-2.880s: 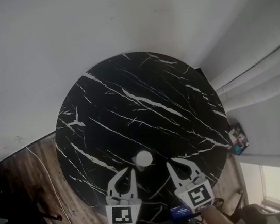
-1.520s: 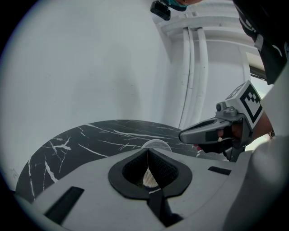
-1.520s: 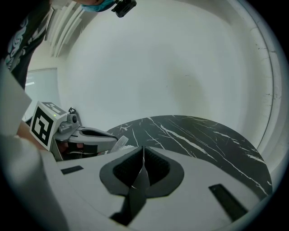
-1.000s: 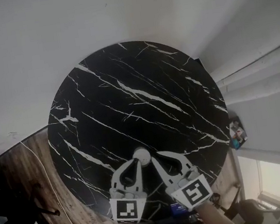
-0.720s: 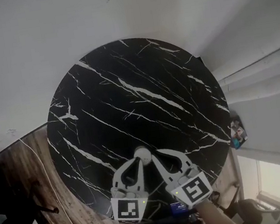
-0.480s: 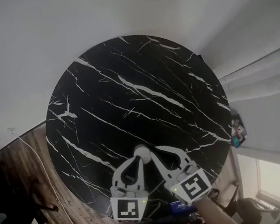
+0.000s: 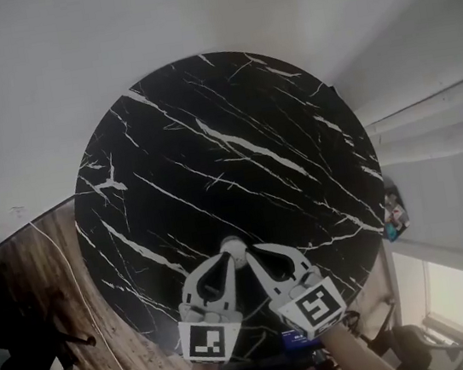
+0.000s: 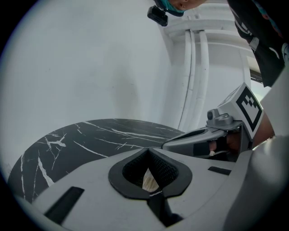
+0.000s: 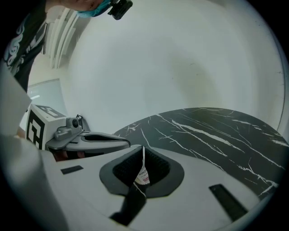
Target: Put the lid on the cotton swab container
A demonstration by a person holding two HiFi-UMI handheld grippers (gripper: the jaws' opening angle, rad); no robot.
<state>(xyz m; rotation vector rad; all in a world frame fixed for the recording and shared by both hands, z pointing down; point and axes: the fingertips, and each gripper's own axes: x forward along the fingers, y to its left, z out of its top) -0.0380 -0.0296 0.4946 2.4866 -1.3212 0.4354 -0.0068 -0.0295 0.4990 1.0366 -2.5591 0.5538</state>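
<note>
Down at the bottom edge of the table (image 7: 208, 140), my left tongs (image 7: 224, 259) and right tongs (image 7: 250, 254) are both squeezed shut on the little swab tub (image 9: 142, 175). Pretty sure the lid (image 7: 233, 245) is on already, so it probably just needs pressing down.

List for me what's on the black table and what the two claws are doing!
table: round, black marble with white veins
cotton swab container: small, white and round, near the table's front edge
left claw: shut, pinching a pale ribbed bit of the container
right claw: shut on a thin white piece with a printed label, likely the lid
claw tips: side by side, both at the container
lid fully on: cannot tell
</note>
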